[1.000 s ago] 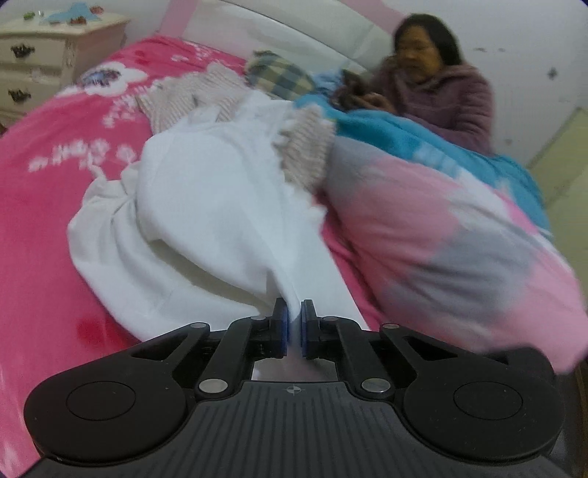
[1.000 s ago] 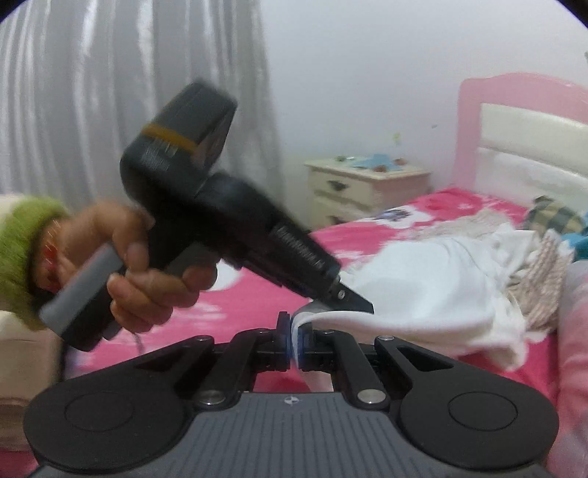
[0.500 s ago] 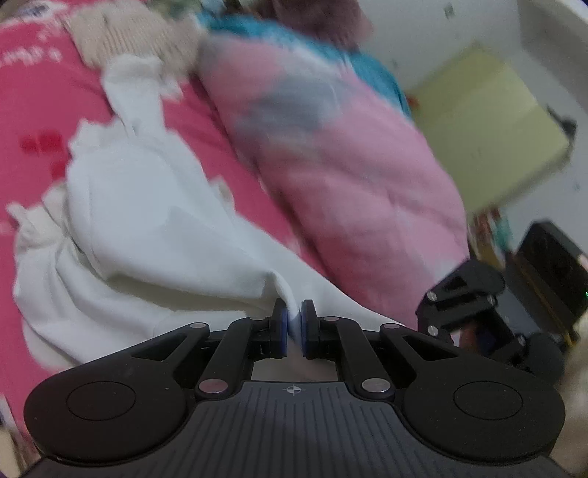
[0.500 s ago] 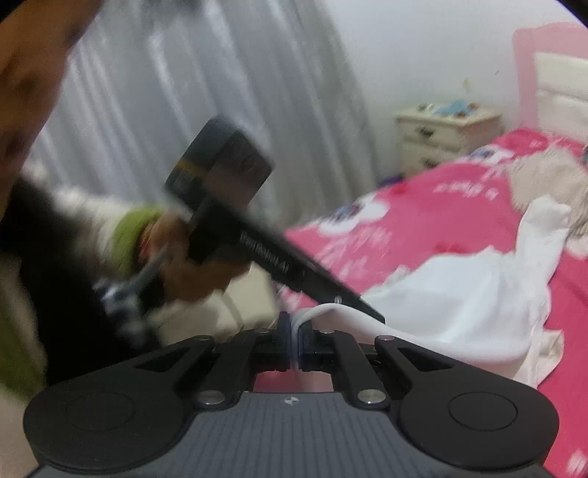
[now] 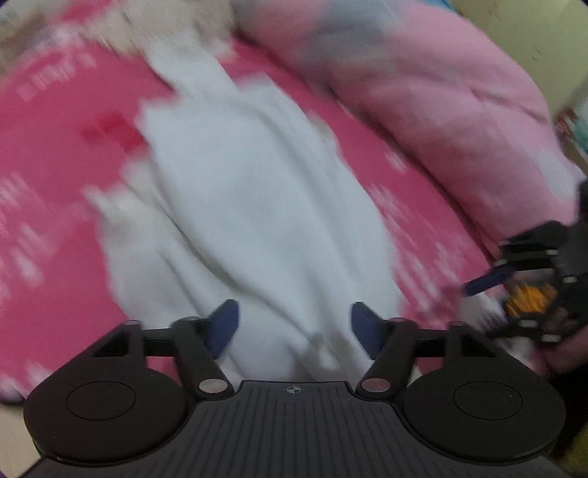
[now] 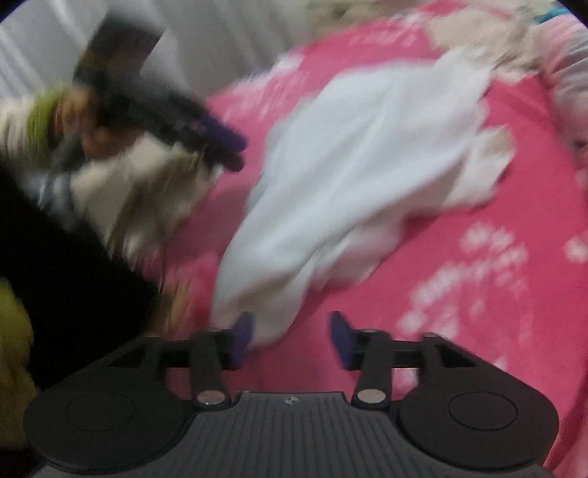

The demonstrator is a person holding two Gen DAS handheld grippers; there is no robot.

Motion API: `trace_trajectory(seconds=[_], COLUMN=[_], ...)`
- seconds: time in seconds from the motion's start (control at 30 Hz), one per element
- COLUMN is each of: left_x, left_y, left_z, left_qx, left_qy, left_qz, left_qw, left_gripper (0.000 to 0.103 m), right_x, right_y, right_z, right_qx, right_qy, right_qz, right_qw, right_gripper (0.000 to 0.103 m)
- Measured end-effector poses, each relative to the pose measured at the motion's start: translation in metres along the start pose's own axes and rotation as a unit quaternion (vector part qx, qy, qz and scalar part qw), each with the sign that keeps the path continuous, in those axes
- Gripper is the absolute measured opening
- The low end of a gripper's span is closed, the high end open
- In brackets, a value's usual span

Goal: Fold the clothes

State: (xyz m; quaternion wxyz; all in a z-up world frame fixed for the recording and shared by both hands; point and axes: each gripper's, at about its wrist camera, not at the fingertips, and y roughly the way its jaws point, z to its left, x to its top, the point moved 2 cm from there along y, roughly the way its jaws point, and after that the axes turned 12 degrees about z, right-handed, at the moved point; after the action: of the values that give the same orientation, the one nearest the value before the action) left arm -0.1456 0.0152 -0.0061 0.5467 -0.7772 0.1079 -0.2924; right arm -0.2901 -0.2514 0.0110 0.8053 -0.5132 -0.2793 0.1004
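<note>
A white garment (image 5: 257, 191) lies stretched out on the pink flowered bedsheet (image 5: 55, 165); both views are blurred. My left gripper (image 5: 294, 323) hangs over its near end, its jaws opening, with cloth beneath the gap and neither pad pressing it. My right gripper (image 6: 292, 336) is also opening; a corner of the white garment (image 6: 349, 165) lies by its left finger, loose. In the left wrist view the right gripper (image 5: 514, 279) shows at the right edge. The left gripper (image 6: 205, 136) appears in the right wrist view, in a hand with a green cuff.
A rumpled pink and grey duvet (image 5: 441, 110) lies along the garment's right side. A beige knit garment (image 5: 176, 22) sits at the far end. The person's dark clothing (image 6: 55, 275) fills the left of the right wrist view, with a grey curtain (image 6: 220, 36) behind.
Both grippers were shut on the white garment's edge and have now spread apart and let it go. Both views swung down toward the bed, and the garment lies flatter.
</note>
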Motion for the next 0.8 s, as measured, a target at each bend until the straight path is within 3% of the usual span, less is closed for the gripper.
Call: trace_trajectory(seconds=[0.13,0.23,0.4,0.47,0.53,0.57,0.63,0.7,0.8], left_x=[0.056,0.091,0.109,0.107,0.101,0.096,0.089,0.085,0.076], left_y=[0.024,0.058,0.083,0.086,0.084,0.079,0.071,0.061,0.040], left_z=[0.029,0.049,0.080,0.087,0.094,0.096,0.097,0.092,0.079], left_qx=[0.099,0.142,0.085,0.067,0.051,0.048,0.046,0.048,0.037], left_qy=[0.024,0.025,-0.042,-0.054,-0.065,-0.068,-0.068,-0.063,-0.051], left_qz=[-0.077,-0.080,-0.087,-0.081,-0.076,-0.080,-0.092,-0.106,-0.133], left_qw=[0.9918,0.9864,0.9916,0.9929,0.9936,0.9934,0.9924,0.9913,0.9891], left_gripper=[0.082,0.081,0.078,0.064,0.040,0.034,0.015,0.009,0.005], right_x=[0.056,0.103,0.151,0.160,0.165,0.164,0.160,0.157,0.151], right_y=[0.003,0.030,0.076,0.098,0.113,0.116,0.111,0.101,0.084], right_z=[-0.054,-0.095,-0.152,-0.171,-0.186,-0.188,-0.183,-0.177,-0.168], right_qx=[-0.043,-0.070,-0.059,-0.037,-0.012,-0.003,0.006,0.006,0.017], right_qy=[0.046,0.083,0.153,0.176,0.196,0.199,0.188,0.172,0.158], right_qz=[-0.076,-0.092,-0.112,-0.109,-0.101,-0.104,-0.115,-0.127,-0.147], right_qw=[0.995,0.990,0.980,0.978,0.975,0.974,0.976,0.977,0.976], right_gripper=[0.074,0.074,0.074,0.073,0.072,0.067,0.046,0.023,0.012])
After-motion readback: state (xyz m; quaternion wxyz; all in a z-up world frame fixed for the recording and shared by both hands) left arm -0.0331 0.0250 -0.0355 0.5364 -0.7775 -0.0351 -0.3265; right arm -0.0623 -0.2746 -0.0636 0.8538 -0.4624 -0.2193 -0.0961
